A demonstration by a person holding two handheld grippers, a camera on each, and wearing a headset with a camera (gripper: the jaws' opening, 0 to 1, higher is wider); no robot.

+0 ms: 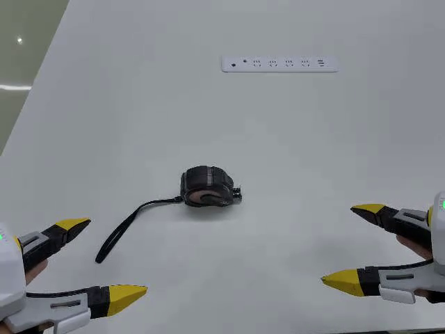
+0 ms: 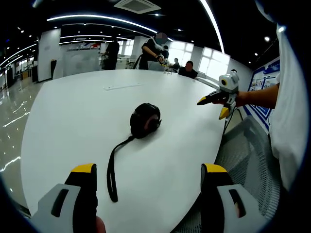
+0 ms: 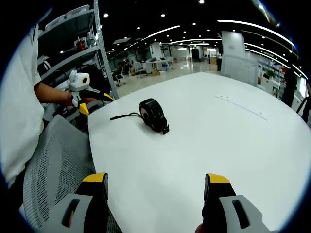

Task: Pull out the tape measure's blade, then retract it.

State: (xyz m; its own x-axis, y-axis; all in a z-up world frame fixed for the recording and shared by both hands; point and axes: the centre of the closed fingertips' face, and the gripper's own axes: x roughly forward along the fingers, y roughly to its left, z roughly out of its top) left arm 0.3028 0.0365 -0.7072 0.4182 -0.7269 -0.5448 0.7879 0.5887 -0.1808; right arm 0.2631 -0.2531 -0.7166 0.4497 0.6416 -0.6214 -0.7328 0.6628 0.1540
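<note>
Long white plastic power strip (image 1: 279,64) lies flat near the far edge of the white worktop (image 1: 139,104). Grey mesh office chair (image 3: 53,160) sits at the near edge.

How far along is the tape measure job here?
Nothing looks done: the tape measure lies on the table with no blade drawn out, its strap trailing loose. Nothing is in hand: the left gripper and right gripper are both open, apart from it. Left to do: grip the case, pull the blade out, retract it.

Bright, even overhead light — fisheye edges warped, sharp.
</note>
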